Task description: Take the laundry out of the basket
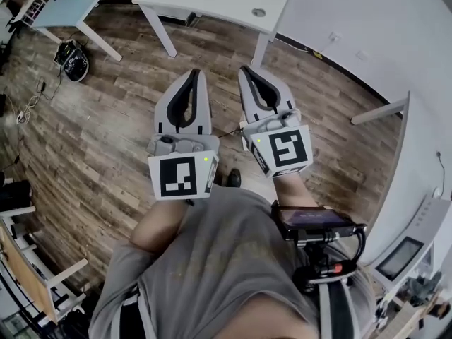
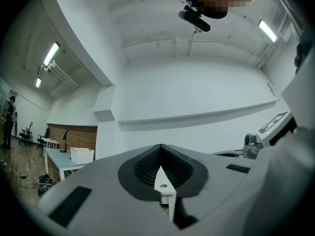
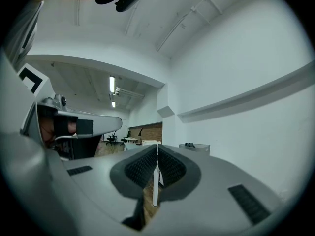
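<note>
As both tools are held out level in front of the person's grey shirt (image 1: pixel 226 260), the left gripper (image 1: pixel 195 73) and the right gripper (image 1: pixel 246 69) are seen side by side above the wood floor (image 1: pixel 99 147), pointed away towards a white table (image 1: pixel 212 2). The jaws of each are closed flat together, ribbed pads meeting, and nothing is held between them. In the right gripper view a low grey basket (image 3: pixel 193 147) is noted ahead against the white wall (image 3: pixel 246 132), well apart from both grippers. Dark laundry (image 3: pixel 191 144) is seen above its rim. At that size its long side can only be said to seem to run along the wall.
</note>
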Demonstrator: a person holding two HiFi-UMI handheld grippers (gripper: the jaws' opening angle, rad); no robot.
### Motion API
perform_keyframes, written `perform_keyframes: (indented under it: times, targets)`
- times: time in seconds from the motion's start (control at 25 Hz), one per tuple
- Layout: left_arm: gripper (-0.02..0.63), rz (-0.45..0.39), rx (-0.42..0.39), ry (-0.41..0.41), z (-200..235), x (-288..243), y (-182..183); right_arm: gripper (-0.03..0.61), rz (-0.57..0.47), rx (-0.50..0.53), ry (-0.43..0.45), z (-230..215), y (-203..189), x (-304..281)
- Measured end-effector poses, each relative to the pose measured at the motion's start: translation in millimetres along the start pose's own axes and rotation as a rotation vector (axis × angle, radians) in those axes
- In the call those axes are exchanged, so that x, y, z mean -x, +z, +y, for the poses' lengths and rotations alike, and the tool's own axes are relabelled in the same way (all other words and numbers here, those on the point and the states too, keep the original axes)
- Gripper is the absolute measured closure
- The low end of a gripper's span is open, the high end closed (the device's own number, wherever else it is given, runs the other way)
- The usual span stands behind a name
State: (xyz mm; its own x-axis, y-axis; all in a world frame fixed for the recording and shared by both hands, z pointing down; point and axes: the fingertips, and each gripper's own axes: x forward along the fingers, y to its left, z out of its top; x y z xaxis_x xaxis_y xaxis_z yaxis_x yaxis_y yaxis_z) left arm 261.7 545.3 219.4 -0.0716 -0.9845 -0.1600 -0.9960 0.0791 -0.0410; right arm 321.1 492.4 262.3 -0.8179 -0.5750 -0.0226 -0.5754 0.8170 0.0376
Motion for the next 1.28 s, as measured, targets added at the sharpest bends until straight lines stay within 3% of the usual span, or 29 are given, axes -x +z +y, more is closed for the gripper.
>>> perform_keyframes:
  times: [0.48, 0.8, 1.08, 1.28]
  targets:
    - [0.606, 0.02, 0.019, -0.005, 31, -42, -28, 0.569, -0.027, 0.022, -0.003, -20, -7, -49]
    - [0.606, 0.014, 0.035, -0.008, 108, -109, -42, 0.569, -0.031, 0.013, 0.002, -22, -14, -150]
    - [0.606, 0.006, 0.039, -0.041, 193, -162, -44, 0.571, -0.06, 0.017, -0.073, -20, -2, -246]
    - [0.606, -0.008, 0.049, -0.069, 230, -193, -45, 0.57, -0.071, 0.04, -0.111, -23, 8, -289]
